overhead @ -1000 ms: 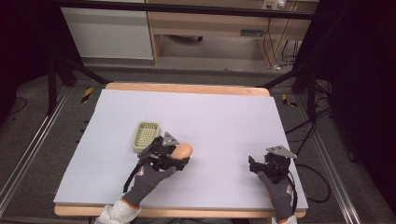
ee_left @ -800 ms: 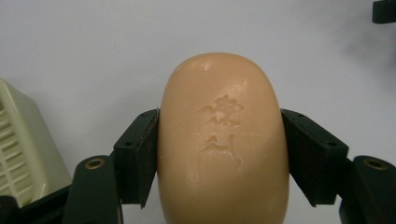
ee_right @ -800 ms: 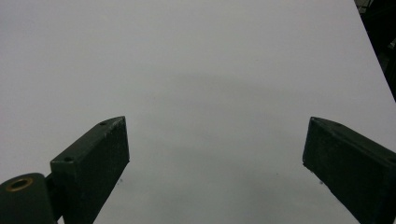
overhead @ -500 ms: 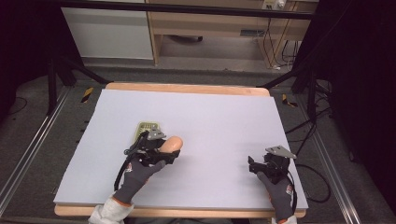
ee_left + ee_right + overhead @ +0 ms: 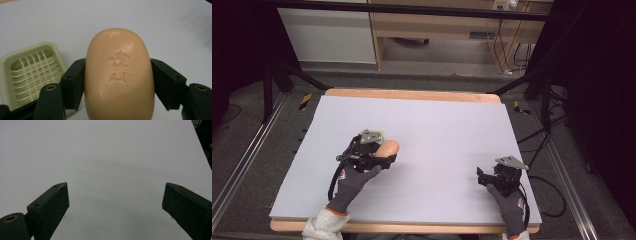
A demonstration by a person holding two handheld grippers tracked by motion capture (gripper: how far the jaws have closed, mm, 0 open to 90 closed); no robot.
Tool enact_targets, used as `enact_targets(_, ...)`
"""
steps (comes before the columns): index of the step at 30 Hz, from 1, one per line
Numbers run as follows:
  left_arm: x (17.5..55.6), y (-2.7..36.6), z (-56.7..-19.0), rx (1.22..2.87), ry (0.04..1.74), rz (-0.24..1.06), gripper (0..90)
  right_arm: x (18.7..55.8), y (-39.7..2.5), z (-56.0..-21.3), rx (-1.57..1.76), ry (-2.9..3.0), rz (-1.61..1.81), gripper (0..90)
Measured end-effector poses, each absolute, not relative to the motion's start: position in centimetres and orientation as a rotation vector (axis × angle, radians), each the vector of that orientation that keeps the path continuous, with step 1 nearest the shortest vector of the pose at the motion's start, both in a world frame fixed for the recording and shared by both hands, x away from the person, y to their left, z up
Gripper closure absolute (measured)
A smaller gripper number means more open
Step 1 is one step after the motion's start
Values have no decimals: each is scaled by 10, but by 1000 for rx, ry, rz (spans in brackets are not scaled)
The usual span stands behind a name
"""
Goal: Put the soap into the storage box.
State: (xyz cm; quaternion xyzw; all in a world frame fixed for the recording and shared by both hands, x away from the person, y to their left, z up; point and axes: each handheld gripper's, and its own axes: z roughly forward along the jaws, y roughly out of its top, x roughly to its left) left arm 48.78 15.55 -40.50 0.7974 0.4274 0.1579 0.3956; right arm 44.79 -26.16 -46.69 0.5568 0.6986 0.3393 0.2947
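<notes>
Soap point(image 5: 119, 77), a peach-coloured oval bar with a stamped mark on its face, sits clamped between the jaws of the left gripper point(image 5: 117, 82), which press on its two long sides. In the high view it hangs over the white table point(image 5: 437, 125) at about 9 o'clock from centre. The pale green slotted soap dish point(image 5: 32, 72) lies at the bar's 9 o'clock, just beside it. I judge the bar stiff, fairly light and slick; the flat flanks are the sound hold. The right gripper point(image 5: 115, 207) hovers at 4 o'clock, spread wide and empty.
</notes>
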Motion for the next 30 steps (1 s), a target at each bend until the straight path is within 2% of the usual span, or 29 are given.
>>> enact_targets(30, 517, 192, -408, 1974, 1216, 461, 319, 450, -260, -467, 1480, 1859, 896, 74)
